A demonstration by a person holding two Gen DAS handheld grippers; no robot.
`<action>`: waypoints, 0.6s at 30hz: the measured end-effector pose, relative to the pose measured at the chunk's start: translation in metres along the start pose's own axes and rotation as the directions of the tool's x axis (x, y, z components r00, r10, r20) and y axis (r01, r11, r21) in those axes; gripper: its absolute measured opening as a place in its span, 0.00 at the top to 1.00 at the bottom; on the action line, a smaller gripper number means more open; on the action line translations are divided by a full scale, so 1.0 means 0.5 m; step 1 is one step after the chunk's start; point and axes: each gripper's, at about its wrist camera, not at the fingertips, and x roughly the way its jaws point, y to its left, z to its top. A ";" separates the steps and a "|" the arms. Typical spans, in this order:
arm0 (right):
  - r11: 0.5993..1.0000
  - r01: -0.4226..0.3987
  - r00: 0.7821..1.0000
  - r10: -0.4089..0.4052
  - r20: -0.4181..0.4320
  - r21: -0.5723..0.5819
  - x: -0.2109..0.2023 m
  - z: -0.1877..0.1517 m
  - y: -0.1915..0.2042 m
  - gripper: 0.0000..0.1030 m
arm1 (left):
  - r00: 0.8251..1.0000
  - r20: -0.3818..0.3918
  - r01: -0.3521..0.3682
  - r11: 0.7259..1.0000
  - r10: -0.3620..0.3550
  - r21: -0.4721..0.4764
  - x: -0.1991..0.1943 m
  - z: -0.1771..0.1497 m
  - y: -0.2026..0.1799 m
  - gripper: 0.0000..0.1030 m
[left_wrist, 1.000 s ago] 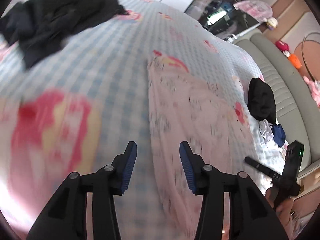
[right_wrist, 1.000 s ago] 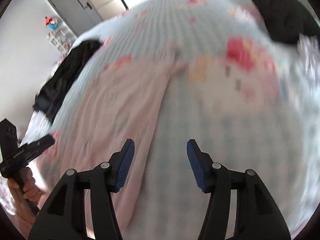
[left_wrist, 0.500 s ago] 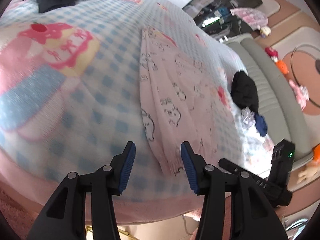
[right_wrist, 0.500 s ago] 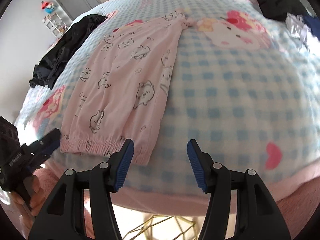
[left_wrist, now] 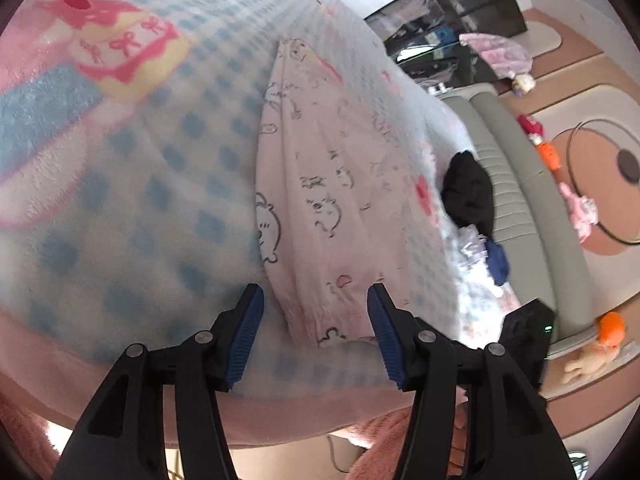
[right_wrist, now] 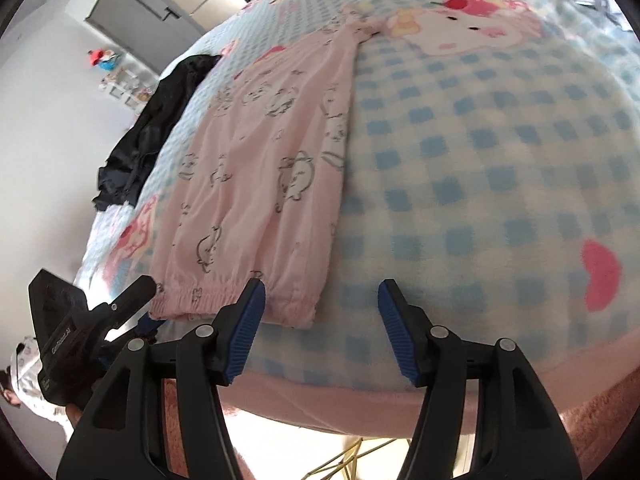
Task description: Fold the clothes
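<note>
One pink printed pajama pants (right_wrist: 264,184) lies flat on the checked blanket (right_wrist: 480,168); two grippers, left gripper (left_wrist: 316,330) and right gripper (right_wrist: 322,326), both spread wide, empty, at its elastic cuffs; two black garments (right_wrist: 156,128) beyond.

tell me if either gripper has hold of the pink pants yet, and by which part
Nothing is held. The left gripper and the right gripper are both open, near the elastic end of the pink pants, which lie flat on the checked blanket.
</note>
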 end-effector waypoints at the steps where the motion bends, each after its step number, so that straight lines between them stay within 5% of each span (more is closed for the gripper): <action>1: 1.000 -0.012 1.000 0.012 -0.002 -0.012 0.005 -0.001 0.004 0.40 | 1.000 -0.007 -0.001 1.000 0.001 -0.009 0.008 -0.002 0.003 0.51; 9: 0.999 -0.025 0.999 0.024 -0.042 -0.025 0.066 0.019 -0.001 0.41 | 0.993 -0.053 -0.105 0.994 0.106 0.020 0.059 -0.006 -0.012 0.58; 10: 0.999 -0.027 0.999 0.025 -0.043 -0.032 0.071 0.020 0.001 0.48 | 0.993 -0.051 -0.107 0.994 0.108 0.025 0.058 -0.004 -0.018 0.63; 11: 0.999 -0.027 0.999 0.025 -0.047 -0.047 0.074 0.021 0.005 0.69 | 0.993 -0.050 -0.109 0.994 0.110 0.030 0.057 -0.002 -0.023 0.70; 13: 0.996 -0.049 0.998 0.046 -0.047 -0.068 0.061 0.023 0.020 0.83 | 0.991 -0.037 -0.124 0.991 0.126 0.057 0.050 0.000 -0.044 0.80; 18: 0.994 -0.061 0.998 0.062 0.004 -0.088 -0.006 0.010 0.030 0.86 | 0.992 -0.042 -0.117 0.988 0.121 0.101 0.023 -0.027 -0.064 0.83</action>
